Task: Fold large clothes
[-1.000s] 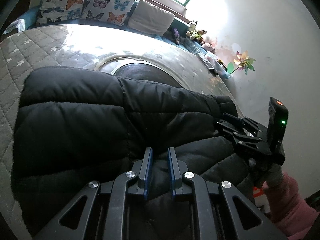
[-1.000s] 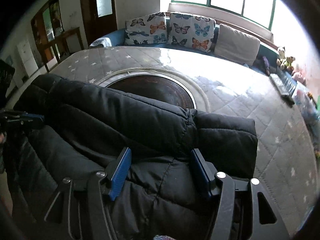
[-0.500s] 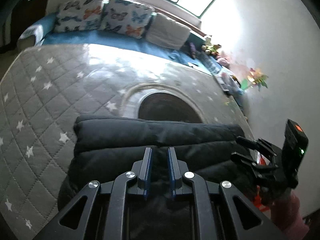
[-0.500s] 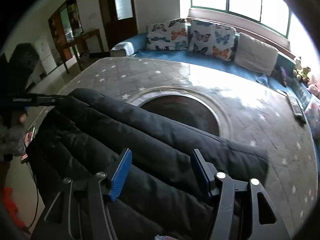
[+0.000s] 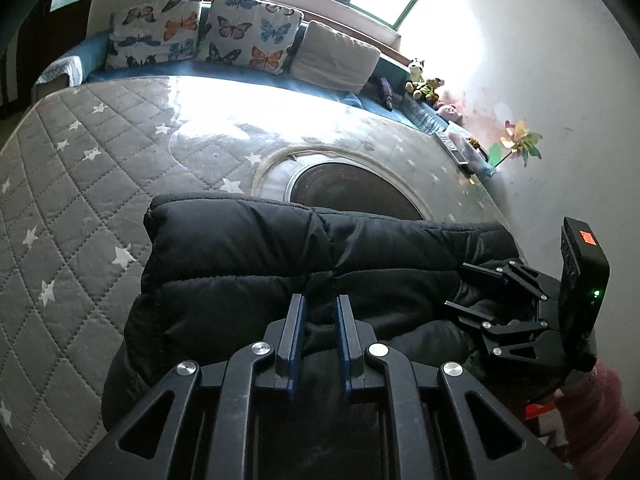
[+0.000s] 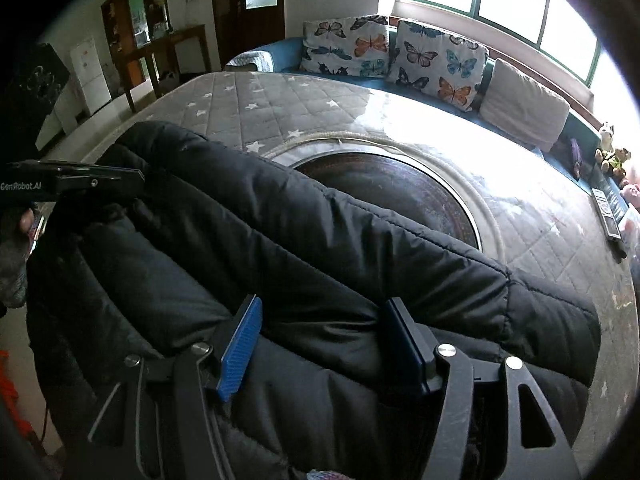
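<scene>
One black quilted jacket [image 5: 320, 256] is seen, lying folded along the near edge of a bed [image 5: 80, 184] covered in grey star-printed quilting, part of it hanging over that edge. Two tools are counted. The left tool [image 5: 319, 316] is held nearly together, and a thin fold of the jacket is pinched between its blue pads. The right tool [image 6: 324, 340] is set well apart and its jaws are opening; puffed fabric bulges between them, but the pads are not seen pressing on it.

Three pillows are counted at the head of the bed: two butterfly pillows [image 5: 208, 36] and one plain pillow [image 5: 336, 58]. A few soft toys [image 5: 424, 84] are lined up along the right side, near a paper pinwheel [image 5: 520, 144].

In the left wrist view the right tool [image 5: 472, 292] is shown from the side at the jacket's right end, with a pink sleeve [image 5: 600, 412] behind it; the pinwheel is given by this view alone. In the right wrist view the left tool [image 6: 116, 178] is shown at the jacket's left end, and a wooden door [image 6: 248, 8] and a side table [image 6: 168, 52] appear only here.

The jacket is matte, stitched in wide horizontal channels, doubled into a long thick roll across a dark round patch [image 6: 392, 196] on the bed.
</scene>
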